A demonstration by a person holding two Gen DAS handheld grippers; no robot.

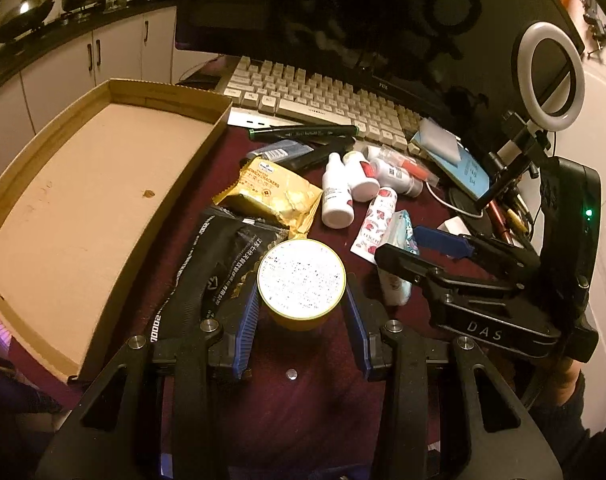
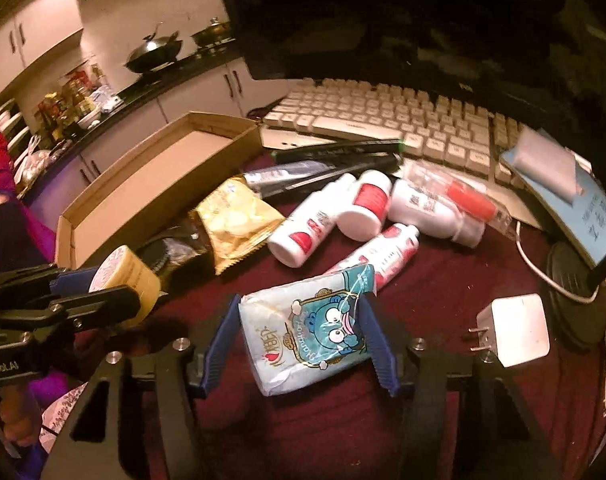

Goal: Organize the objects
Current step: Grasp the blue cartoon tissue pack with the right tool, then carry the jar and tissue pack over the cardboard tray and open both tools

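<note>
My left gripper (image 1: 303, 312) has its blue pads around a yellow round jar with a white lid (image 1: 301, 280) on the dark red table; the pads look closed against its sides. My right gripper (image 2: 299, 340) is closed on a white tissue pack with a blue cartoon (image 2: 309, 332). A shallow empty cardboard box (image 1: 83, 208) lies to the left; it also shows in the right wrist view (image 2: 151, 184). Several white bottles (image 1: 343, 188) lie in the middle. A yellow cracker packet (image 1: 271, 192) and a black pouch (image 1: 219, 264) lie beside the jar.
A white keyboard (image 1: 323, 100) and a dark monitor (image 1: 343, 12) stand at the back. Black markers (image 1: 303, 133), a blue notepad (image 1: 459, 164), a ring light (image 1: 551, 84) and a white charger plug (image 2: 515, 330) sit on the right. A kitchen counter with pans (image 1: 43, 12) is behind.
</note>
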